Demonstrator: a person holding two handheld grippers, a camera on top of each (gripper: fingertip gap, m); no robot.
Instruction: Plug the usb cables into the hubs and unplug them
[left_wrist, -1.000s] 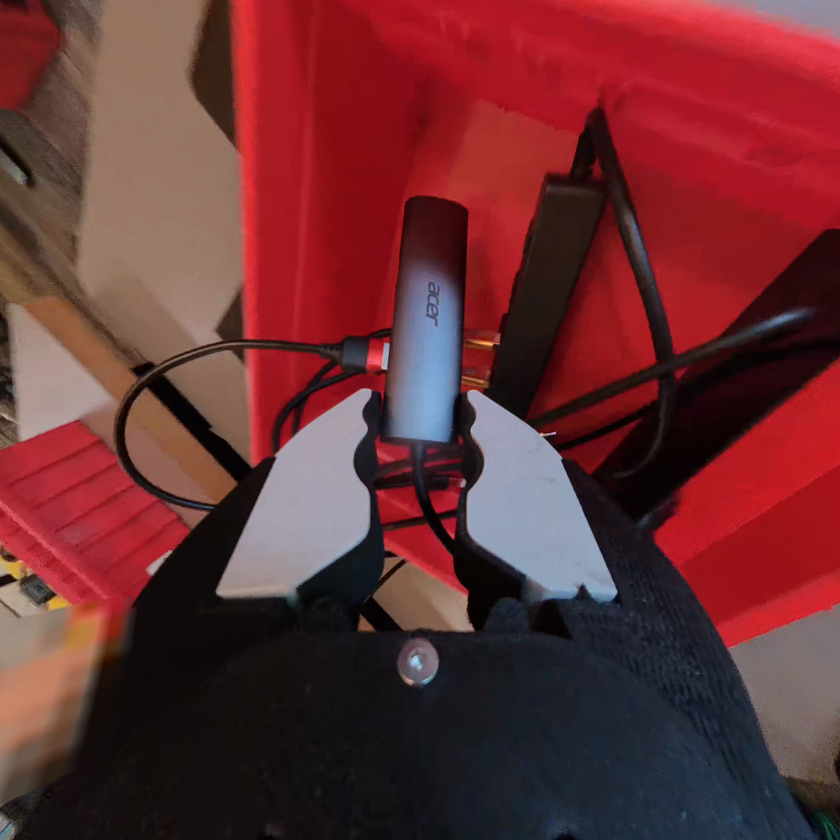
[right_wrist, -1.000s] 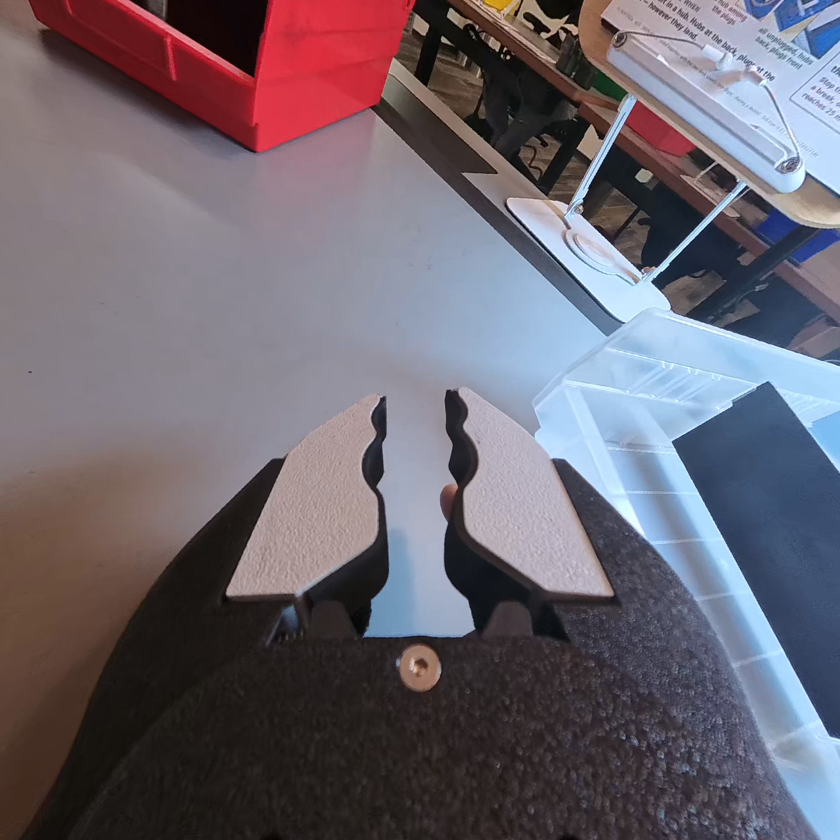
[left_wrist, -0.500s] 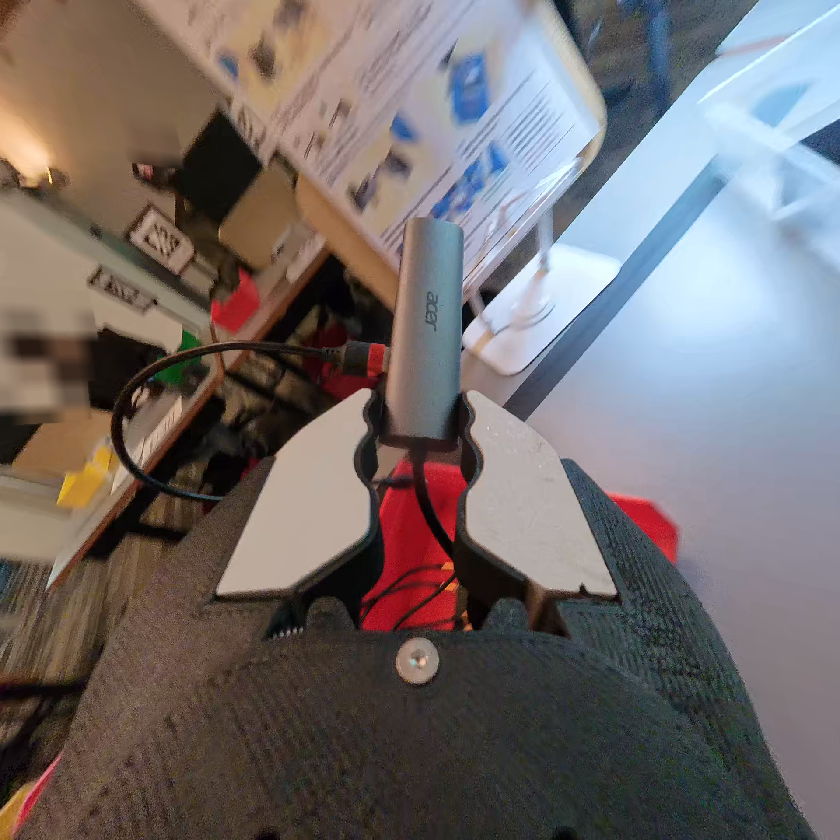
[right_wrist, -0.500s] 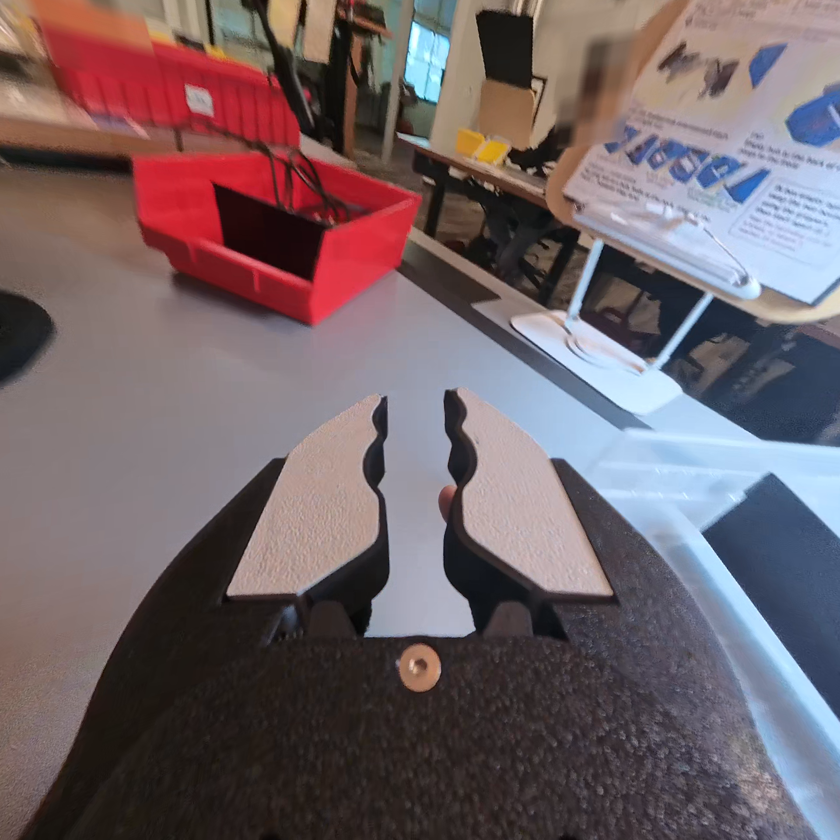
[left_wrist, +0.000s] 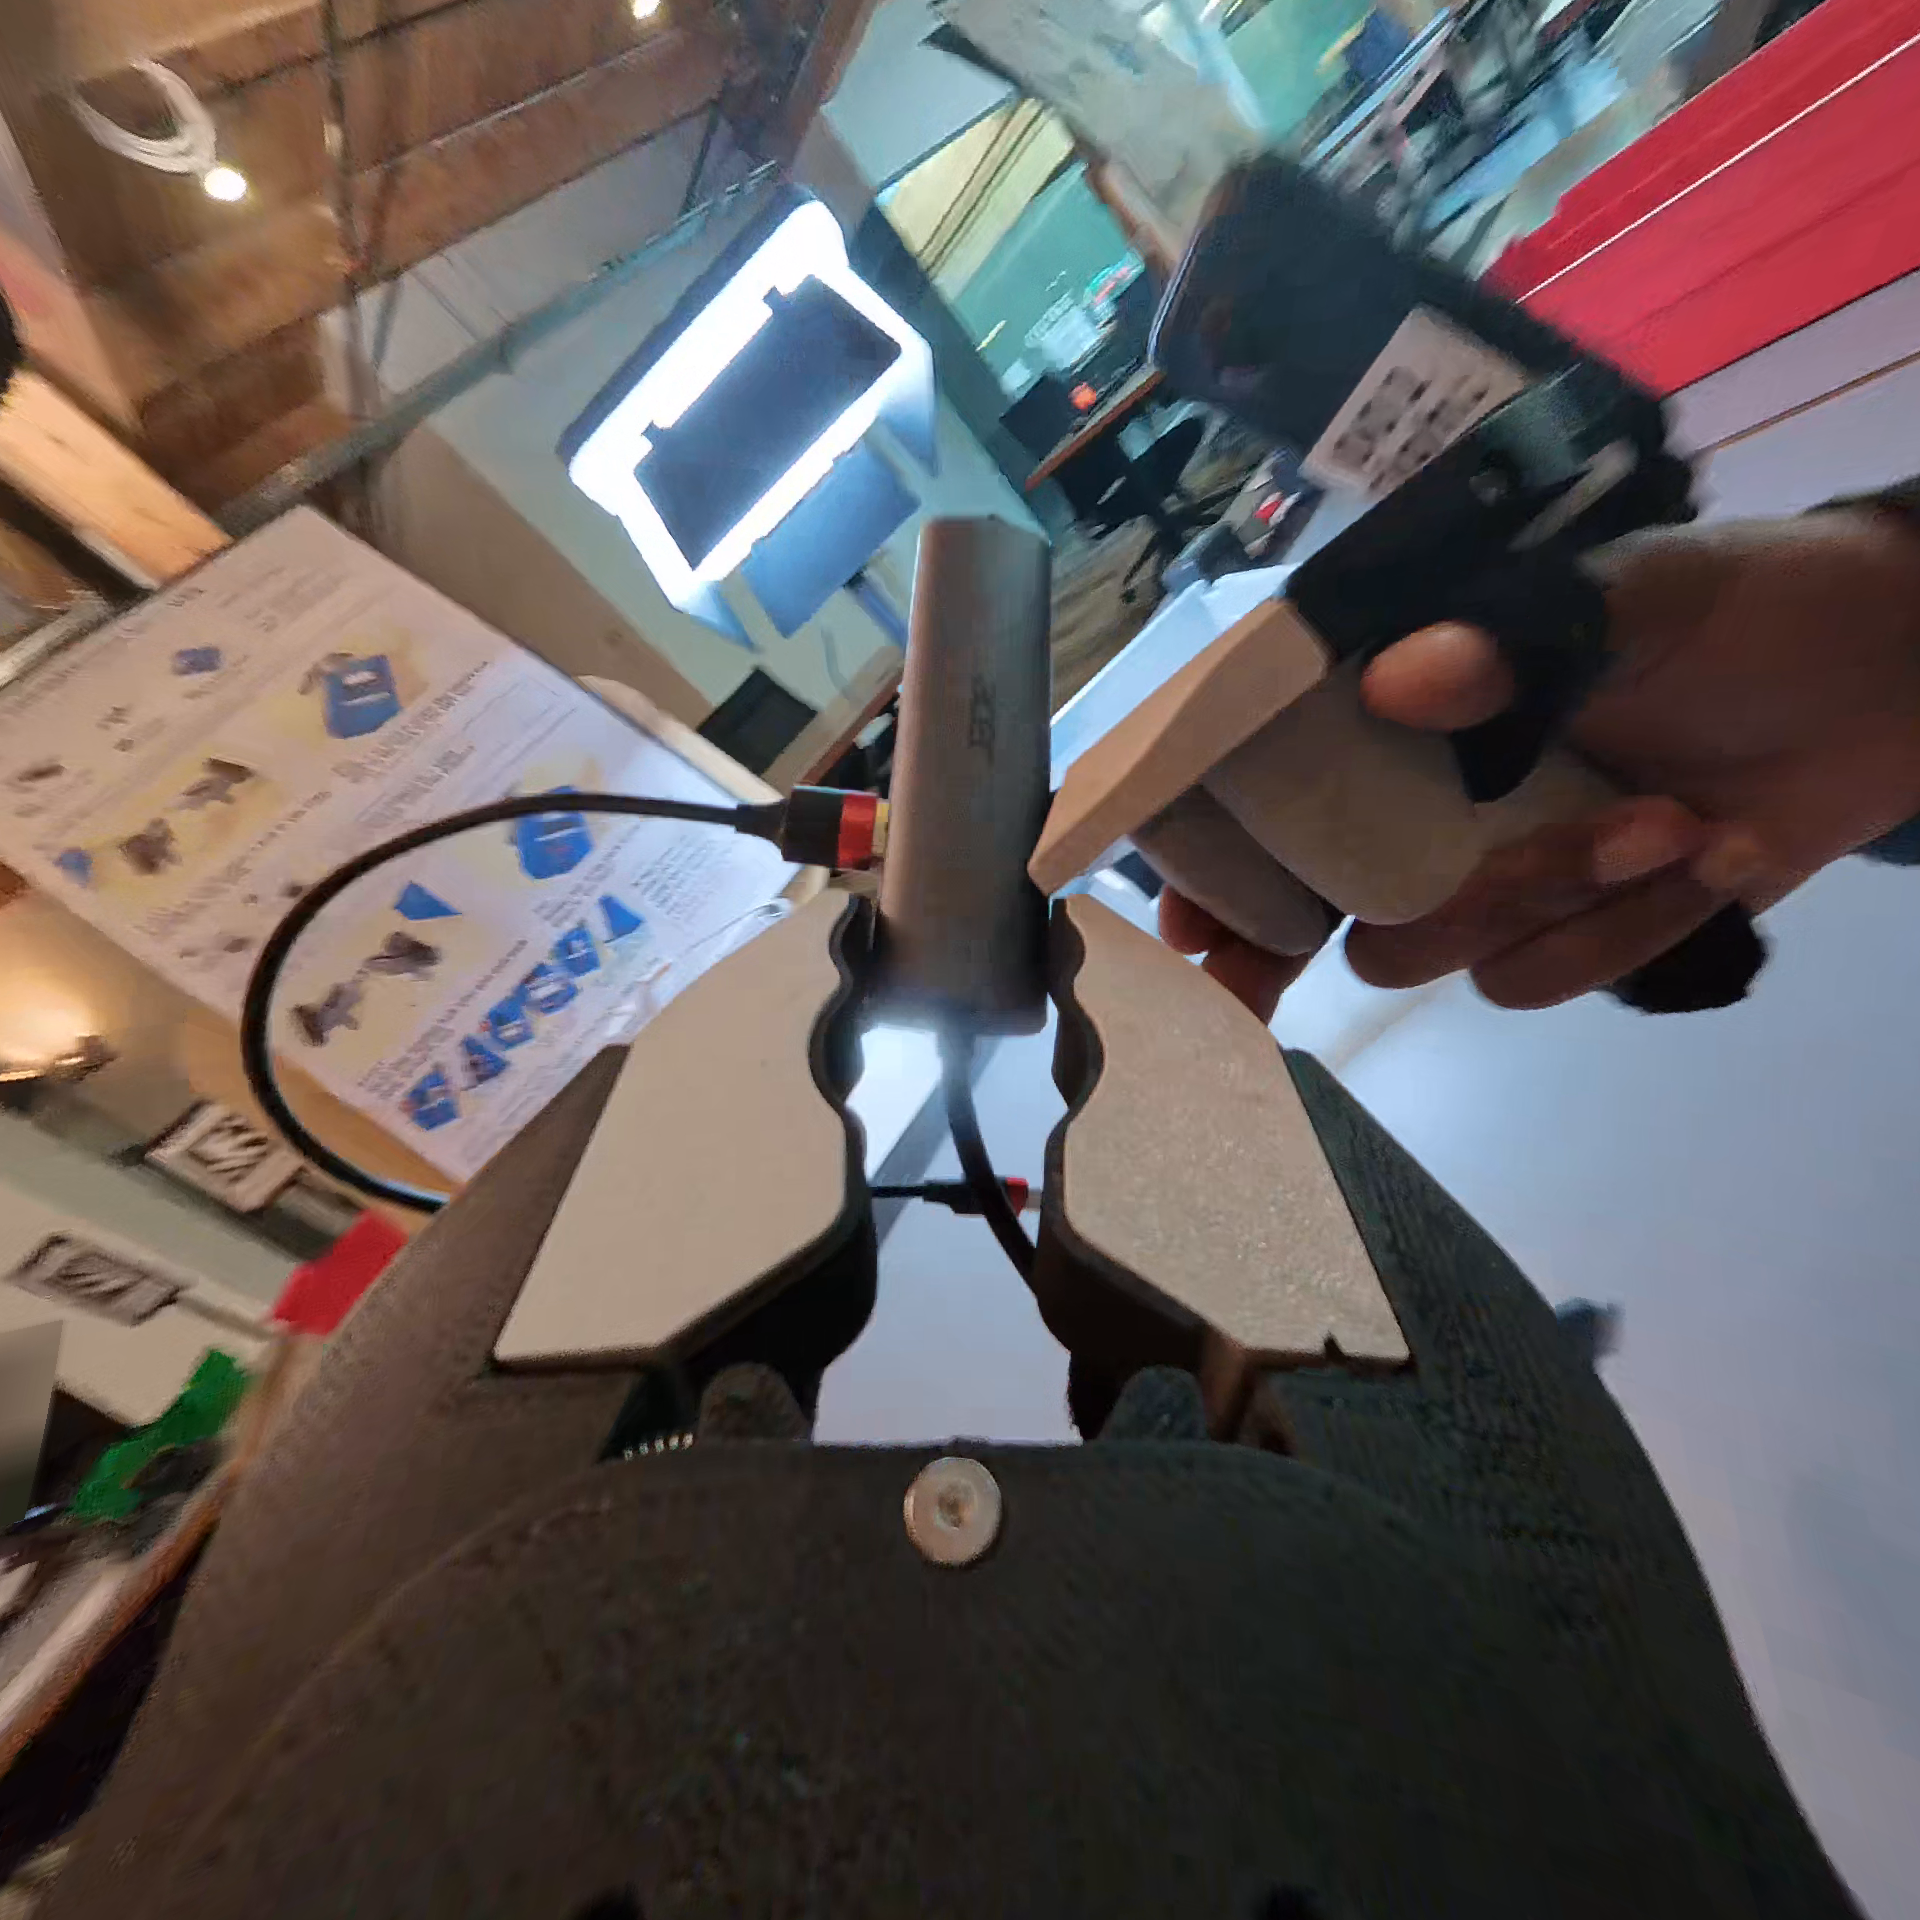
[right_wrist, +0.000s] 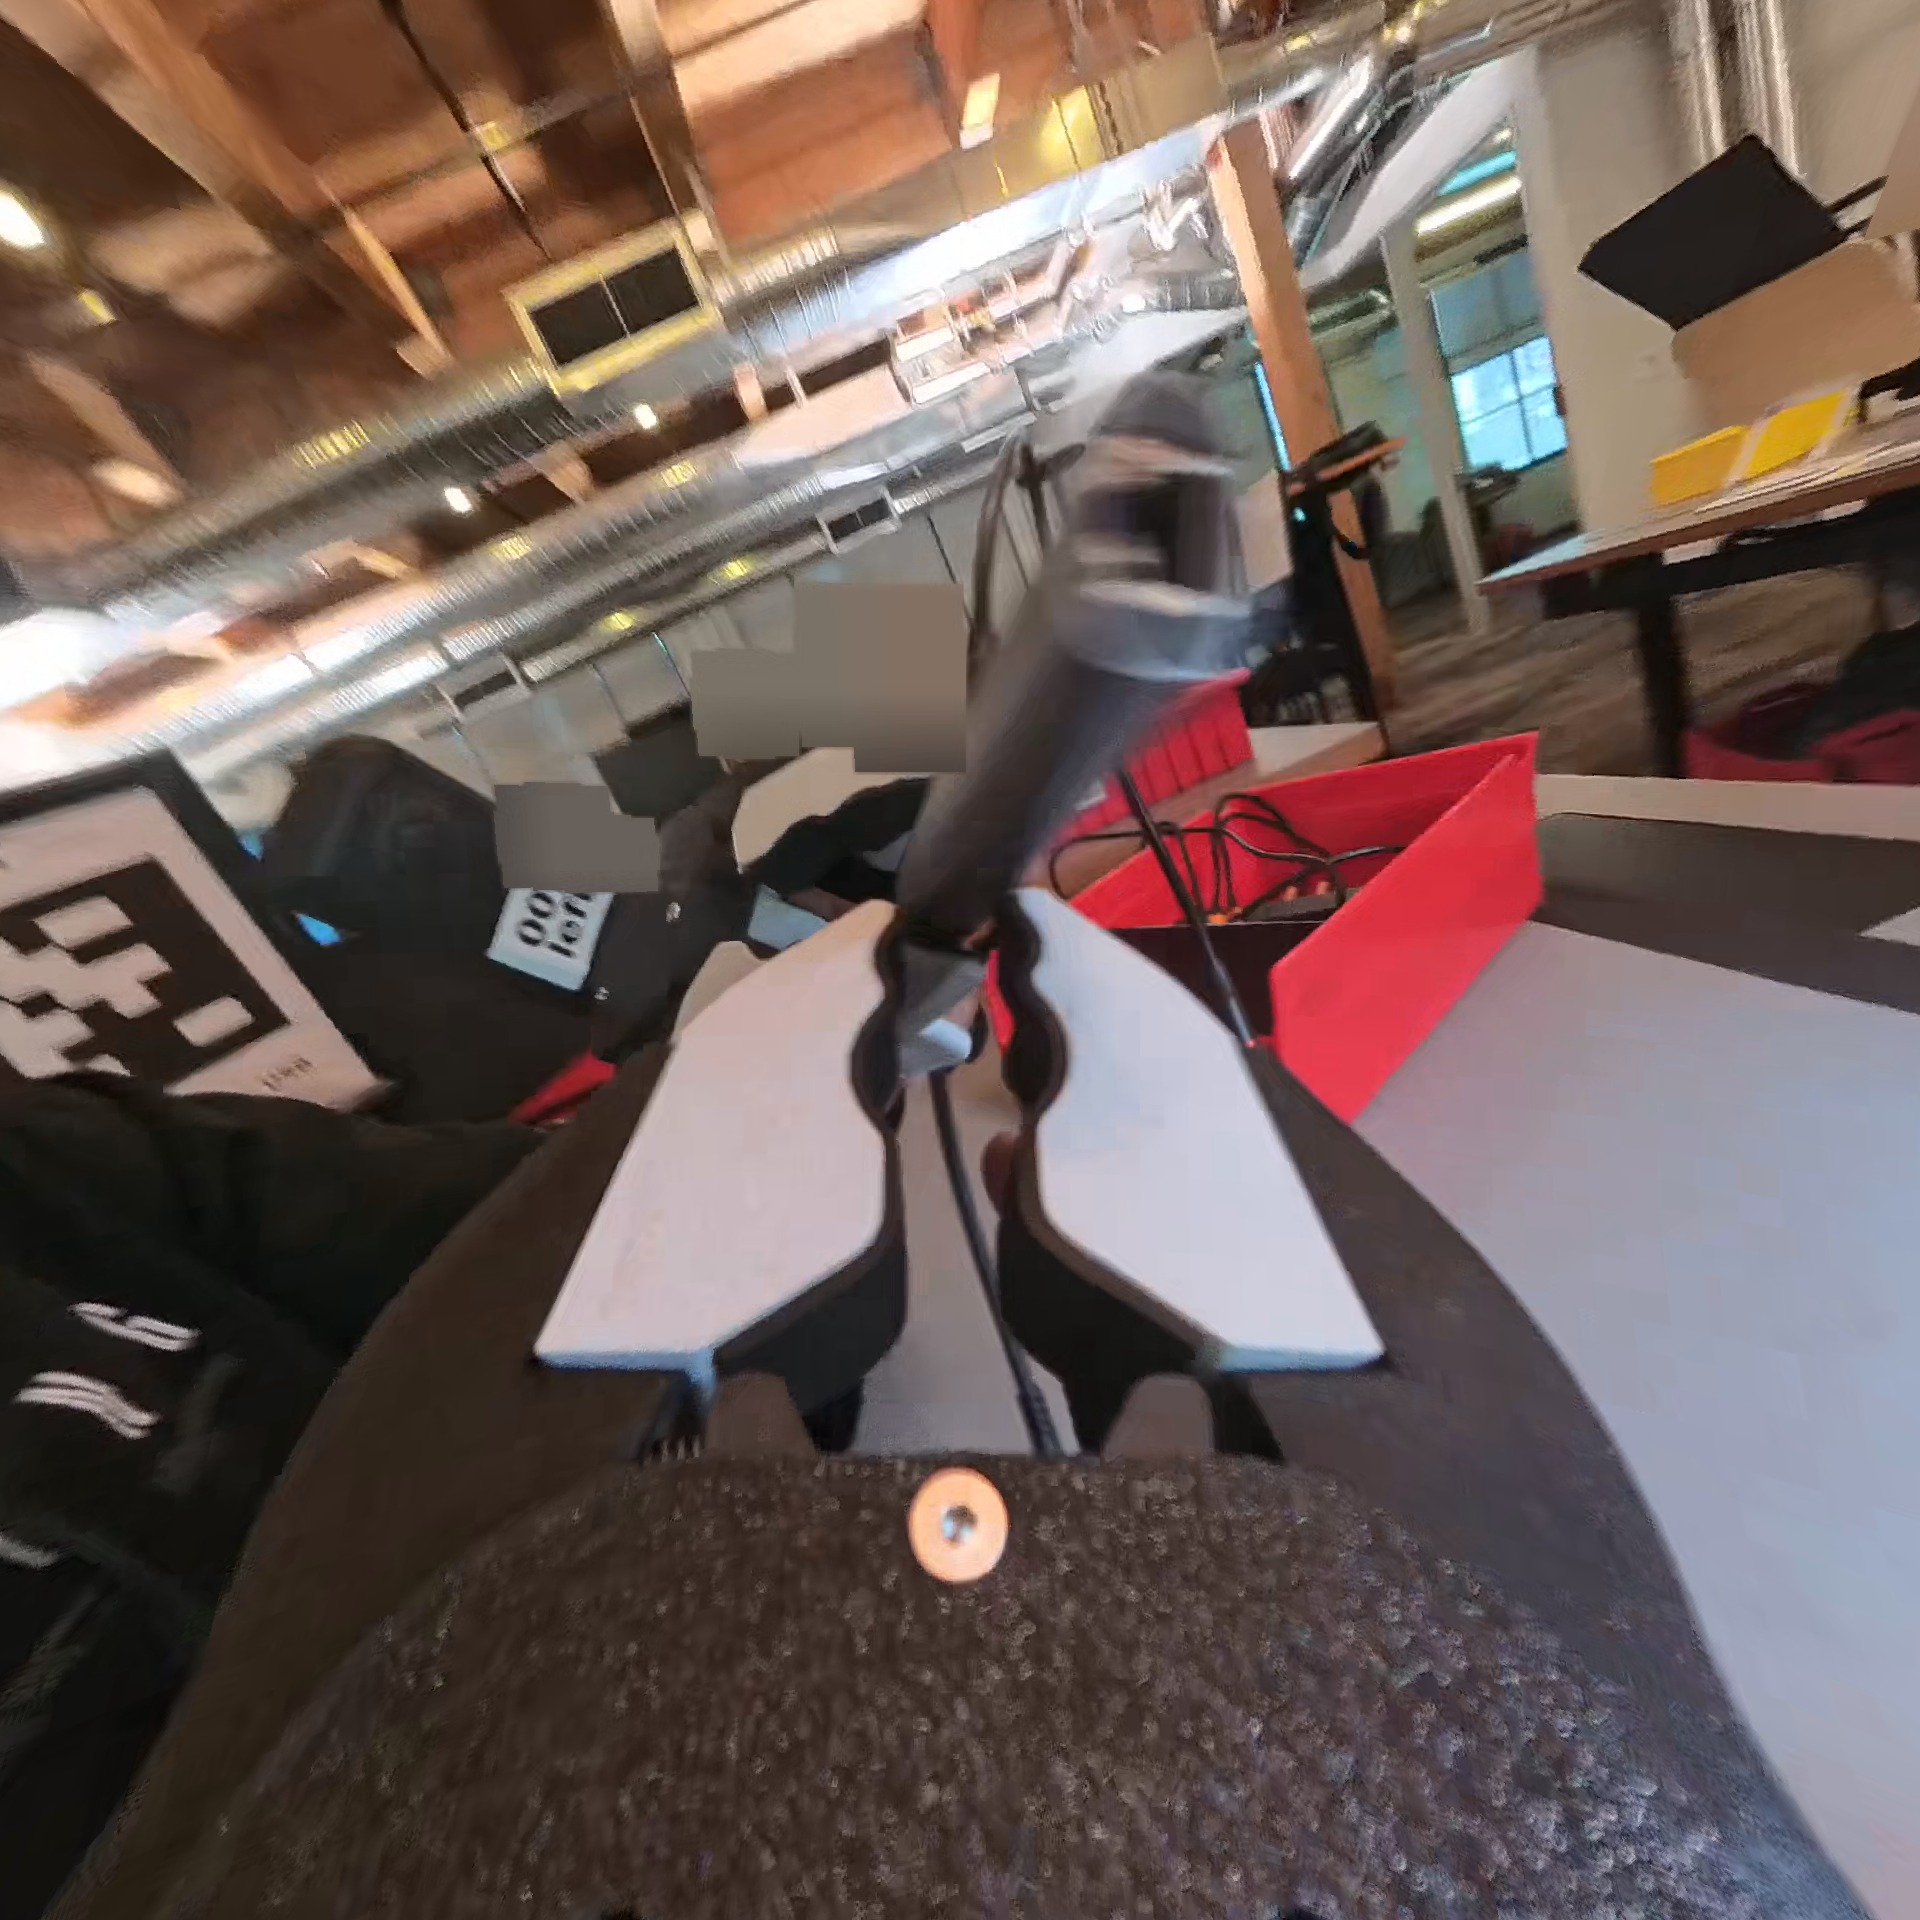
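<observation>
My left gripper (left_wrist: 951, 940) is shut on the lower end of a grey USB hub (left_wrist: 971, 748), which stands upright above its fingertips. A black cable with a red-and-black plug (left_wrist: 831, 826) is plugged into the hub's left side and loops down to the left. The hub's own black cable (left_wrist: 977, 1153) hangs between the fingers. My right gripper (right_wrist: 951, 940), held by a hand (left_wrist: 1662, 779), is open; one of its fingertips (left_wrist: 1060, 862) lies against the hub's right side. In the right wrist view the hub (right_wrist: 997, 769) is blurred and its end sits between my fingertips.
A red bin (right_wrist: 1403, 914) with more cables (right_wrist: 1247, 842) stands on the grey table (right_wrist: 1662, 1247) to the right. An instruction sheet on a stand (left_wrist: 312, 831) is behind the hub. A pale box with a dark inside (left_wrist: 748, 447) shows farther off. My left and right fingertips are right by each other.
The left gripper has lifted the hub out of the red bin and swung it up and over. The right gripper has swung up from the table to meet the hub.
</observation>
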